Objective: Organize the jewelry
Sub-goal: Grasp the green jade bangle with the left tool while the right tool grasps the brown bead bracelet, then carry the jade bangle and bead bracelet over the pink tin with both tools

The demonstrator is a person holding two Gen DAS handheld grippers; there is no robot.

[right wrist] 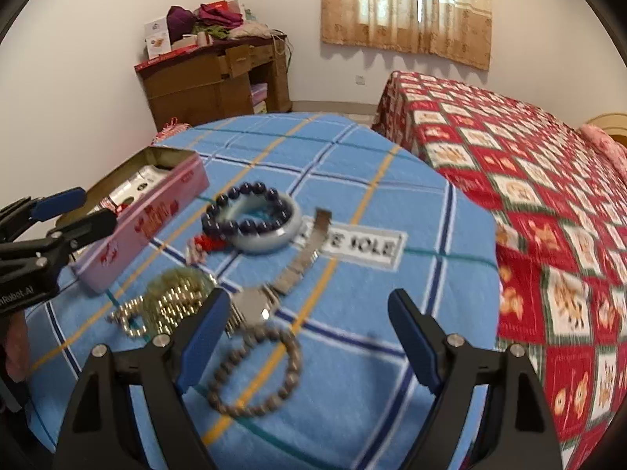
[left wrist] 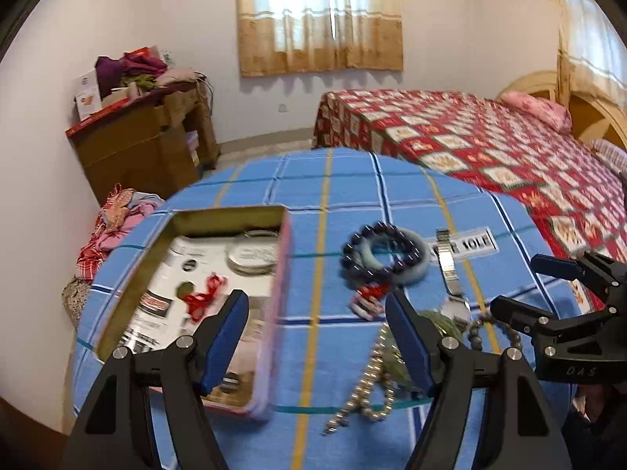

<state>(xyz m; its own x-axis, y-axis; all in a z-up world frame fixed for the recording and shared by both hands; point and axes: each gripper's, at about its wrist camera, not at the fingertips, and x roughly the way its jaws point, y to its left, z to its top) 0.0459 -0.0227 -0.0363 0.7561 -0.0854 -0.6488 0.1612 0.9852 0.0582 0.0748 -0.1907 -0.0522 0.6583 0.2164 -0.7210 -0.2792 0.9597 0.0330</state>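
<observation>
An open pink tin (left wrist: 283,274) lies at the left of the blue plaid table, with papers and a red trinket (left wrist: 203,297) inside. To its right lie a dark bead bracelet (left wrist: 348,252) over a jade bangle (left wrist: 415,274), a steel watch (left wrist: 444,264), a gold bead necklace (left wrist: 370,376) and a brown bead bracelet (left wrist: 476,329). My left gripper (left wrist: 315,305) hangs open over the tin's right edge, holding nothing. My right gripper (right wrist: 309,301) is open above the brown bead bracelet (right wrist: 292,356), beside the watch (right wrist: 301,262) and the gold necklace (right wrist: 168,305).
The blue plaid cloth (right wrist: 352,391) covers a small table. A bed with a red patterned cover (right wrist: 529,196) stands close on the right. A wooden cabinet (right wrist: 203,86) piled with boxes and clothes is against the far wall. Clothes (left wrist: 113,227) lie at the table's left.
</observation>
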